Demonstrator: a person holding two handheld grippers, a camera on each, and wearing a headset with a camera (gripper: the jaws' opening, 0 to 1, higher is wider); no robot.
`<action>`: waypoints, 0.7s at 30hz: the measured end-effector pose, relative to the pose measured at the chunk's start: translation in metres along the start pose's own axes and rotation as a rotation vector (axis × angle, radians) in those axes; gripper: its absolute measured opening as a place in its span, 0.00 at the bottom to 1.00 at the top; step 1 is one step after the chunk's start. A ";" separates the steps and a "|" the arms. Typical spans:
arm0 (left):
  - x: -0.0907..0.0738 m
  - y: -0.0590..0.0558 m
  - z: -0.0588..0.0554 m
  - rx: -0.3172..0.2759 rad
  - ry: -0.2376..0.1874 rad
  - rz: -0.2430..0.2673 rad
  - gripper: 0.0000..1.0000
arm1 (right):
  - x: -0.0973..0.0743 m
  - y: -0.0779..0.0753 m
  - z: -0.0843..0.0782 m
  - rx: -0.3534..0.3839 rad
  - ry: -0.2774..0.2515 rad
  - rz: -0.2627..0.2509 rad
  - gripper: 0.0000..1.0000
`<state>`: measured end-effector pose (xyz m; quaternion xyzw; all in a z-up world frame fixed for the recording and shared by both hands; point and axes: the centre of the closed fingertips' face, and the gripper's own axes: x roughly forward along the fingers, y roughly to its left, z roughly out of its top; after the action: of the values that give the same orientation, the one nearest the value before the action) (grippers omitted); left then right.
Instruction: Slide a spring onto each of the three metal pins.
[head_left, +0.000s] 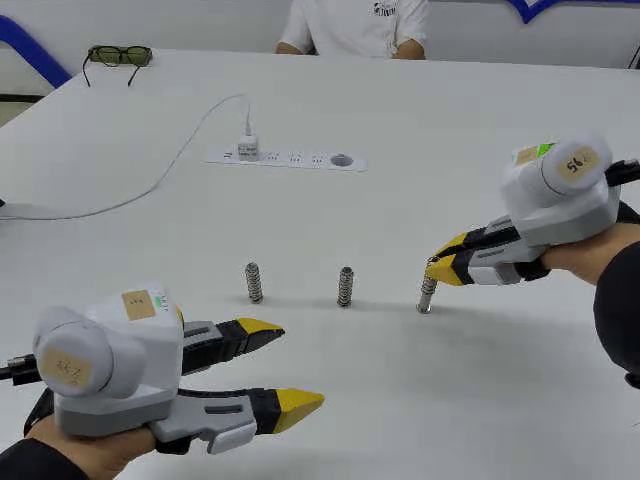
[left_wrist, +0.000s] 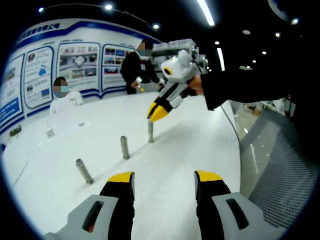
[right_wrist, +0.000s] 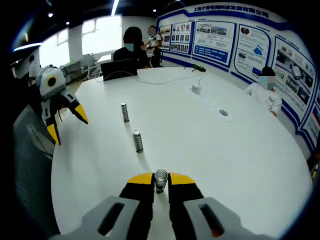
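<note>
A white table is seen from above, with three small metal pins standing upright in a row across its middle. The left pin and the middle pin each wear a coiled spring and stand free, apart from both grippers. At the right pin, the right gripper reaches in from the right. Its yellow-tipped jaws are nearly together, pinching the spring that sits around the top of that pin. The left gripper hovers at the near left, well apart from the pins, its jaws spread wide with nothing between them. Farther back on the table lies a white power strip, with a cable trailing off to the left. A pair of glasses rests near the far left edge, and a person in a white shirt sits at the far side.
</note>
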<state>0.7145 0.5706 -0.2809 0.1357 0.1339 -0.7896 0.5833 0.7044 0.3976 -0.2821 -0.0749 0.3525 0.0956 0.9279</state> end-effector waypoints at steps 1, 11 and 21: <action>0.000 0.000 0.000 0.000 0.000 0.000 0.49 | 0.001 0.000 -0.001 0.001 0.001 -0.001 0.12; 0.000 0.000 0.000 0.000 0.004 0.002 0.49 | 0.008 -0.003 -0.007 0.017 0.003 -0.018 0.12; -0.001 -0.001 0.000 0.001 0.006 0.001 0.49 | 0.012 -0.003 -0.013 0.034 0.011 -0.023 0.12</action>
<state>0.7134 0.5716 -0.2809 0.1385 0.1354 -0.7889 0.5832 0.7052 0.3938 -0.2999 -0.0638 0.3584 0.0788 0.9280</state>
